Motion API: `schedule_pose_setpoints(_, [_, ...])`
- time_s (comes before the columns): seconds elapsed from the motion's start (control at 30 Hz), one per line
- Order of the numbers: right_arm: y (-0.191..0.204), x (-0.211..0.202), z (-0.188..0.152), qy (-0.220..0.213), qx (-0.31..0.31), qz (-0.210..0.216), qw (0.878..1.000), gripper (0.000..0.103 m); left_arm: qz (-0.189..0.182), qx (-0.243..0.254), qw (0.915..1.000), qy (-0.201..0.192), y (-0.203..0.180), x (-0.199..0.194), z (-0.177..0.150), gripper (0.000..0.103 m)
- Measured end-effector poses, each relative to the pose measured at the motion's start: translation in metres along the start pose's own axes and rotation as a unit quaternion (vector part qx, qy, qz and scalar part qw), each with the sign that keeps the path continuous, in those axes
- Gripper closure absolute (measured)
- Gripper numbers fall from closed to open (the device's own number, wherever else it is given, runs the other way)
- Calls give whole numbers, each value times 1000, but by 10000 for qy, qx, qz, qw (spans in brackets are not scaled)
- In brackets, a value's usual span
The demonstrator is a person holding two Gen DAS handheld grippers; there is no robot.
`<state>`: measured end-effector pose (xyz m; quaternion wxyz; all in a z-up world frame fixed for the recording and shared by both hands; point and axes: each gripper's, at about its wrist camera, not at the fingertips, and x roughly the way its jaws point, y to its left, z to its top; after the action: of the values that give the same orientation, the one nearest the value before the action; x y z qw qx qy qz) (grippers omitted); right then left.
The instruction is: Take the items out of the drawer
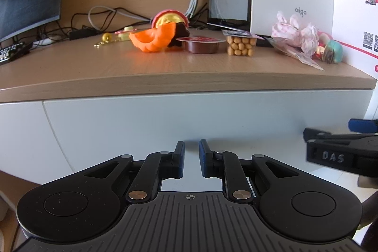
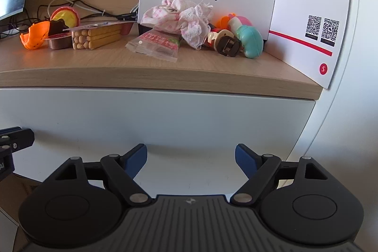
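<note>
1. White and shut, the drawer front [image 1: 165, 119] sits just ahead of both your grippers, below the wooden desktop [image 1: 118, 72]; its contents are hidden.
2. Your left gripper [image 1: 191, 158] has its jaws nearly together with a narrow gap, pinching nothing.
3. Your right gripper [image 2: 191, 161] has its jaws spread wide and empty; the left view cuts it off at the edge.
4. On the desktop, the orange shell [image 1: 153, 38], brown cup [image 1: 200, 44] and snack box [image 1: 241, 45] stand close together; the pink cloth [image 2: 179, 15] partly covers the toys behind it.
</note>
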<state>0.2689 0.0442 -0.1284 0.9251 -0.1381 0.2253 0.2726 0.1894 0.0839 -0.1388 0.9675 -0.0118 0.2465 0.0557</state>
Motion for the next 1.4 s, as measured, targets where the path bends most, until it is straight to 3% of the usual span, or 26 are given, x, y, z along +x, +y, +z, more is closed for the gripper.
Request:
schedule_pose_setpoints(0.2, [-24,-3,0,-226,164,140,9995,21,-12,-106,9999,-97,-16,3,-6,85])
schedule_pose_setpoints(0.37, [-32,1,-3,-320,73,248,9992,21,264,-218,9991,-236,-26,3,-11,85])
schedule_pose_setpoints(0.73, [-35,7,-10,-41,485,384,9981,21,320,-62,9994,-154,-23,4,-7,84])
schedule_pose_setpoints(0.93, [-29,1,-6,279,408,536,9973,21,222,-222,9993,178,-12,-18,-3,84])
schedule_pose_setpoints(1.1, [-20,-38,-6,516,148,652,9964,21,56,-245,9984,504,-3,-64,6,84])
schedule_pose_setpoints(1.4, [-23,-155,26,1161,483,510,9908,21,-396,-187,9949,905,5,-170,45,84])
